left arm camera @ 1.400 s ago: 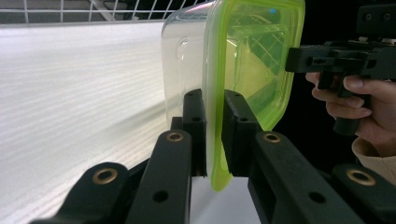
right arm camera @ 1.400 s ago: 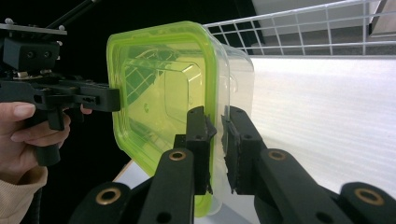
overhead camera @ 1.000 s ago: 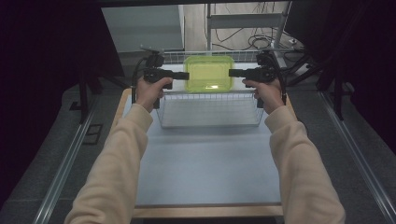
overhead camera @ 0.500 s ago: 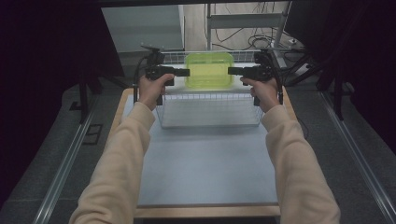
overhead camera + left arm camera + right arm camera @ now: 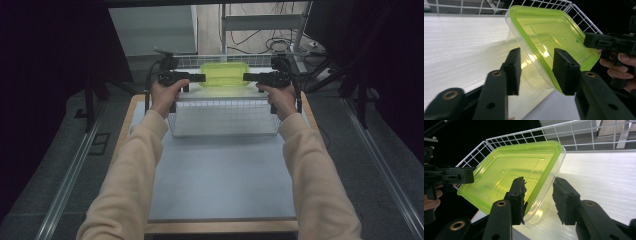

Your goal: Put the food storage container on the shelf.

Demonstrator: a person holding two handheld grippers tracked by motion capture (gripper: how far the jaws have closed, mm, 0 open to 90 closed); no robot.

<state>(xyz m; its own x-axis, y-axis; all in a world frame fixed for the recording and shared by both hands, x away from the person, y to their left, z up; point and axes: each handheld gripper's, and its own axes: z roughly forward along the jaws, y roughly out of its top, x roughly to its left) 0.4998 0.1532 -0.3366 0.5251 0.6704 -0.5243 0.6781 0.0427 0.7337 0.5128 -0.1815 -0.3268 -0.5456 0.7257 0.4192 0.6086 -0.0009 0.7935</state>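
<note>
in the high view you hold the green-lidded container (image 5: 224, 74) above the far end of the wire basket (image 5: 225, 117) on the table (image 5: 220, 185), the left hand-held gripper (image 5: 202, 77) and right hand-held gripper (image 5: 245, 77) meeting it from either side. in the left gripper view the jaws straddle the container's (image 5: 549, 42) rim, but whether they are clamped i cannot tell; it tilts, so a loose pinch could let it pivot and drop. in the right gripper view the jaws stand apart around its corner (image 5: 524, 172); pull unevenly and it may slip onto the basket wall (image 5: 529, 137).
</note>
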